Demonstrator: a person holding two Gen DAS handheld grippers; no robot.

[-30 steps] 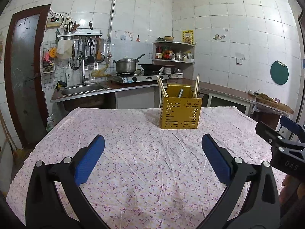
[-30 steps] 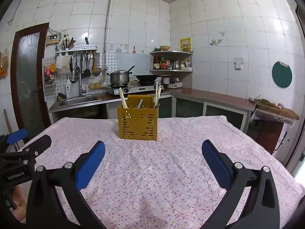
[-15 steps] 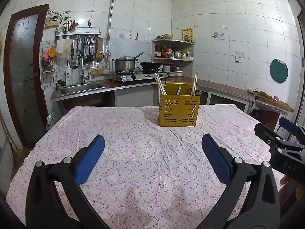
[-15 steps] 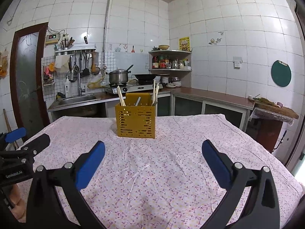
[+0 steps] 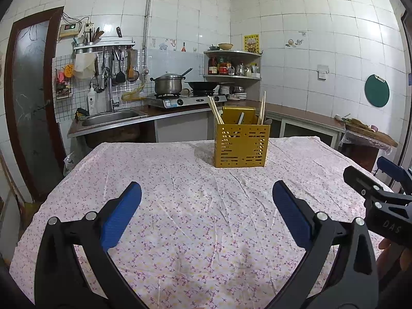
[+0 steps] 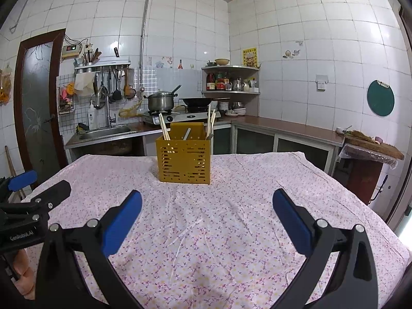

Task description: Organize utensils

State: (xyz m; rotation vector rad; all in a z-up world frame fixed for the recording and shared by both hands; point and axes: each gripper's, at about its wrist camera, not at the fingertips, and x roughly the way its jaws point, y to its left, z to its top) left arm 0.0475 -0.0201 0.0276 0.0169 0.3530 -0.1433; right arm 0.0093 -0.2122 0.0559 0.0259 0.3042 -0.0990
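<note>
Two views agree. Left wrist: the left gripper [image 5: 206, 203] gapes wide, empty; the caddy [image 5: 241, 144] near the table's [image 5: 85, 180] far edge holds chopsticks [image 5: 215, 112]. Right wrist: the right gripper [image 6: 207, 209] is equally wide and empty; no loose utensils remain, so the task seems finished.

White glazed wall tiles [image 6: 296, 20] cover both walls, meeting at a corner beyond the fingers. Left of the fingers: a dark-framed door [image 5: 31, 97] with frosted glass. Ahead and left: a steel sink [image 5: 110, 118], a rack of hanging ladles [image 5: 116, 61], a lidded pot [image 5: 167, 85] and a wok [image 5: 200, 85] on the stove. Corner shelves [image 6: 231, 79] hold bottles. A brown countertop [image 6: 288, 126] runs to the right; above it hangs a round green board [image 6: 380, 97]. Below the fingers lies a floral tablecloth [image 5: 200, 219].
</note>
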